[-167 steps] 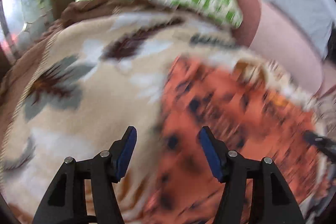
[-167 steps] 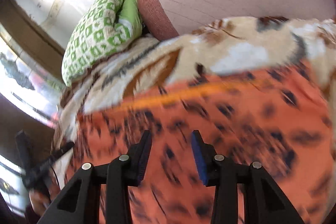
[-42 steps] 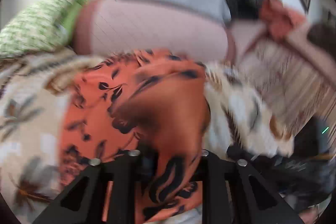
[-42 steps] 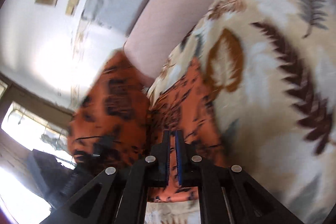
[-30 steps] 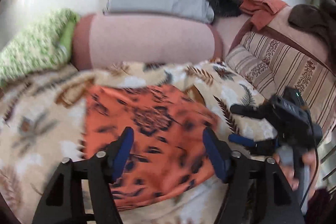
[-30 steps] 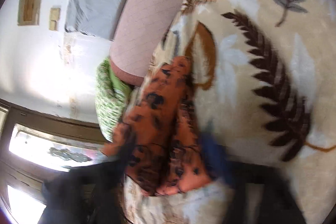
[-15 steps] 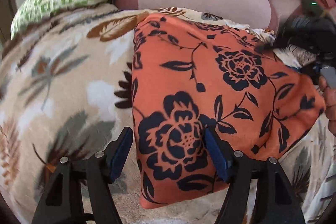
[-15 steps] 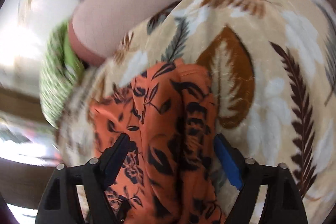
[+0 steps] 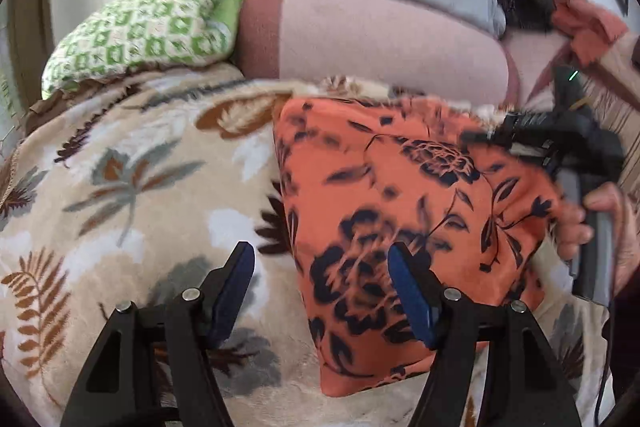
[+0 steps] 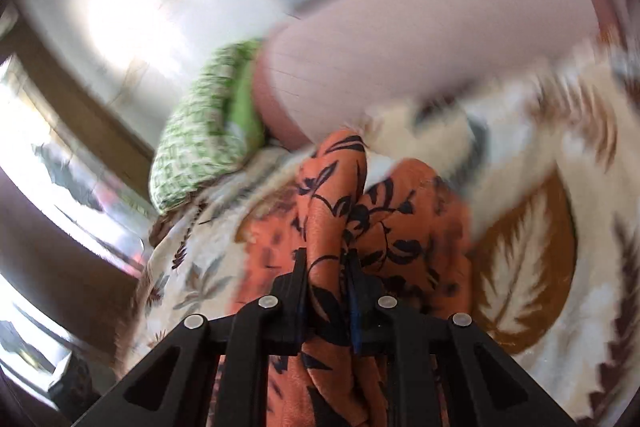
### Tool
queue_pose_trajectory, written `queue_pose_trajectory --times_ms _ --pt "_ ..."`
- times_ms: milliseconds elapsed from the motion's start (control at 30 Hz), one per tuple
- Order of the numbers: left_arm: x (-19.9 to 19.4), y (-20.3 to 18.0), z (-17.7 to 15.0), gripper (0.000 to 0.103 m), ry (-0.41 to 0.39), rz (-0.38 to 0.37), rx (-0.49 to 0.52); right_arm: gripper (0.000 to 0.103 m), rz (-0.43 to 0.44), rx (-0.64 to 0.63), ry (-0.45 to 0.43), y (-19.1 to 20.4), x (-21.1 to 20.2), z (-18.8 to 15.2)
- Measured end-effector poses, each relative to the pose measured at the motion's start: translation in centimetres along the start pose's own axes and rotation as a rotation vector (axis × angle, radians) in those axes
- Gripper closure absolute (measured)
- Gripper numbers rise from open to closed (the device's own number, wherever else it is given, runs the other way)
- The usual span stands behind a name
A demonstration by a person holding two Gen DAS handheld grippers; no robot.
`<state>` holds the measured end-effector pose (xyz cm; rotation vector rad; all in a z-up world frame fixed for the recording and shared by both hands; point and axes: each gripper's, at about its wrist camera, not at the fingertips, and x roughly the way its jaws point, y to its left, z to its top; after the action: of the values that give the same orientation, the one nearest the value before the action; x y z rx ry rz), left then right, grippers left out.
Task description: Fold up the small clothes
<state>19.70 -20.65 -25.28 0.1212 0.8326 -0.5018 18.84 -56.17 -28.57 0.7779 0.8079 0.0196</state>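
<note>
I see a cream leaf-print fleece blanket (image 9: 120, 187) on a bed, a pink bolster (image 9: 380, 39) and green checked pillow (image 9: 140, 27) behind. The orange black-flowered cloth (image 9: 400, 219) lies folded flat, long axis front-to-back. My left gripper (image 9: 320, 291) hangs open over its near-left edge. My right gripper (image 10: 326, 291) has just been closing and pinches a bunched fold.

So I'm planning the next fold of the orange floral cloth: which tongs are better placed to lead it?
Probably the right tongs: they have just closed on a bunched edge of the orange floral cloth. The left tongs stand open over its near corner, gripping nothing.
</note>
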Motion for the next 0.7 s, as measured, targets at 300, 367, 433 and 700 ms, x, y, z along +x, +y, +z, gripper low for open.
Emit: queue_pose_trajectory --times_ms 300,367,433,700 --pt "1.5 -0.5 -1.2 0.032 0.103 -0.001 0.002 0.033 0.014 0.121 -0.138 -2.7 -7.4 -3.3" --pt "1.9 -0.5 -1.5 0.032 0.124 0.007 0.017 0.035 -0.013 0.027 -0.166 -0.3 -9.5 -3.8" --pt "2.4 -0.6 -1.4 0.032 0.143 0.016 0.007 0.051 -0.031 -0.06 -0.149 2.2 -10.6 -4.6" --pt "2.2 -0.1 -2.3 0.032 0.188 0.017 0.012 0.087 -0.259 -0.057 0.224 1.0 -4.4 -11.0"
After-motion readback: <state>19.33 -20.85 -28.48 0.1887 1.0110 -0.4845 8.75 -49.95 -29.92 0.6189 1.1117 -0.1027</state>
